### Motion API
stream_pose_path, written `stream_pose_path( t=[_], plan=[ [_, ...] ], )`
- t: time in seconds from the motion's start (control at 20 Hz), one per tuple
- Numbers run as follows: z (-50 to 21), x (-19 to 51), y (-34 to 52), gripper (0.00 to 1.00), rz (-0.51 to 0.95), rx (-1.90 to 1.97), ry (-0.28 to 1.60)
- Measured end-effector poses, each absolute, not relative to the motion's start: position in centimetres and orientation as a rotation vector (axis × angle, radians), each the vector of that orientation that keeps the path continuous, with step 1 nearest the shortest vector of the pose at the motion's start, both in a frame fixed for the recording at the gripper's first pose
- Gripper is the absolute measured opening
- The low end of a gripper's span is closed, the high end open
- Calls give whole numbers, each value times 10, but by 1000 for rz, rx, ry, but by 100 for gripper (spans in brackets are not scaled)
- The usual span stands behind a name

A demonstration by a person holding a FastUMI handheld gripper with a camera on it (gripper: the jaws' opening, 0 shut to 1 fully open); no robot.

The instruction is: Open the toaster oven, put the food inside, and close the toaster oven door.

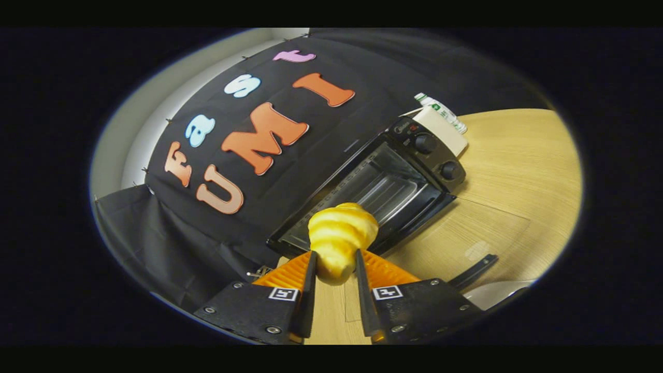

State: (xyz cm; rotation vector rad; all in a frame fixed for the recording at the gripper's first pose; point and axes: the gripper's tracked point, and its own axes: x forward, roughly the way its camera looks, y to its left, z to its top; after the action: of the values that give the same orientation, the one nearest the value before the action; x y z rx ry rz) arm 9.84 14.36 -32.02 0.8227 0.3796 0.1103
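Gripper [334, 269] clamped on croissant [342, 235], both fingers pressing it, before oven [373, 191] with door [466, 233] open, on table [518, 166].

Yellow ridged croissant [342, 235], black toaster oven [380, 186], wood-grain table [518, 171].

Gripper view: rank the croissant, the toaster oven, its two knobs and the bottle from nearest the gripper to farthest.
1. Croissant: clamped between the fingers of the gripper.
2. Toaster oven: just beyond the croissant, glass door dropped open onto the table.
3. Knobs: on the oven's control panel, at its far end.
4. Bottle: behind the oven, by the booth wall.
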Motion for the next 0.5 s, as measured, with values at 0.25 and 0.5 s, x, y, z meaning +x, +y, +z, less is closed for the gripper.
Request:
stream_pose_path(
  t=[0.25,0.5],
  plan=[
    [-333,135,155,38,117,861,409],
    [-340,163,160,38,114,837,418]
  ],
)
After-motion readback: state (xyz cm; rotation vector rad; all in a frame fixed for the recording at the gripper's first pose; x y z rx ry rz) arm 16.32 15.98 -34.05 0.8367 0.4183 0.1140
